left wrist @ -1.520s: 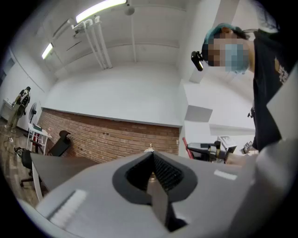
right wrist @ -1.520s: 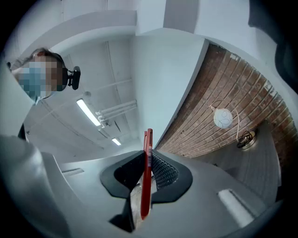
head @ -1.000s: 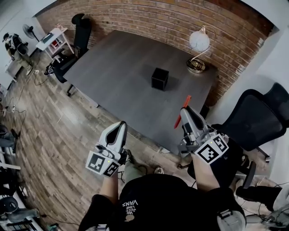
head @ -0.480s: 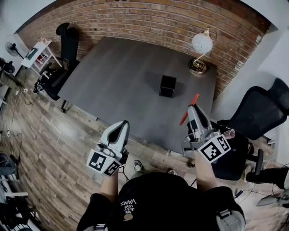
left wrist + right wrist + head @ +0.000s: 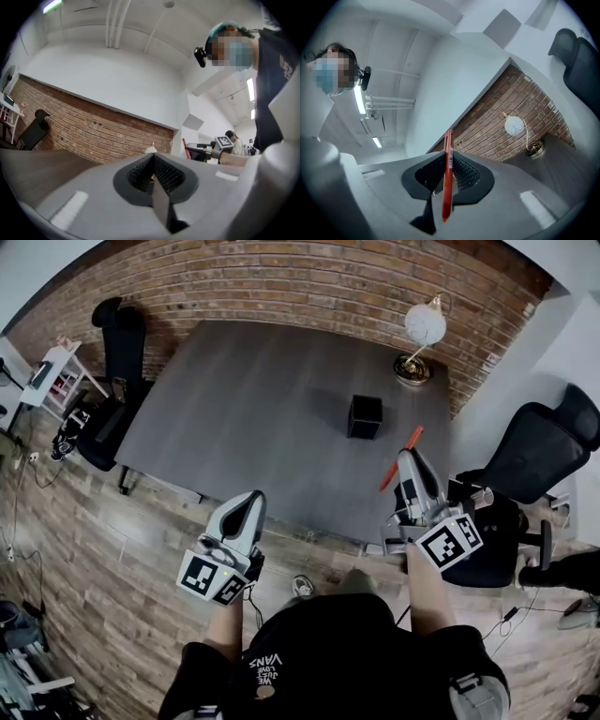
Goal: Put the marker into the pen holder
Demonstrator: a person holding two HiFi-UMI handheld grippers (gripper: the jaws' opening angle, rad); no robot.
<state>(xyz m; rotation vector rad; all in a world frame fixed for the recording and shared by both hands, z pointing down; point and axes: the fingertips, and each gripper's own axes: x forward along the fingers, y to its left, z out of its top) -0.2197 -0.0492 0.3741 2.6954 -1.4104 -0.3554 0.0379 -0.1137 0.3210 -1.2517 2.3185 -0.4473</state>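
Observation:
A red marker sticks out of my right gripper, whose jaws are shut on it. That gripper hangs over the table's near right edge. The pen holder, a small black cube-shaped cup, stands on the grey table up and to the left of the marker's tip, apart from it. My left gripper is shut with nothing between its jaws; it hovers in front of the table's near edge, over the wooden floor.
A gold desk lamp with a white globe stands at the table's far right corner by the brick wall. A black office chair sits to the right of the table, another at the left end.
The view has shifted; both grippers sit closer to the table's near edge than a second ago. The right gripper with the marker has drifted right and stays short of the pen holder.

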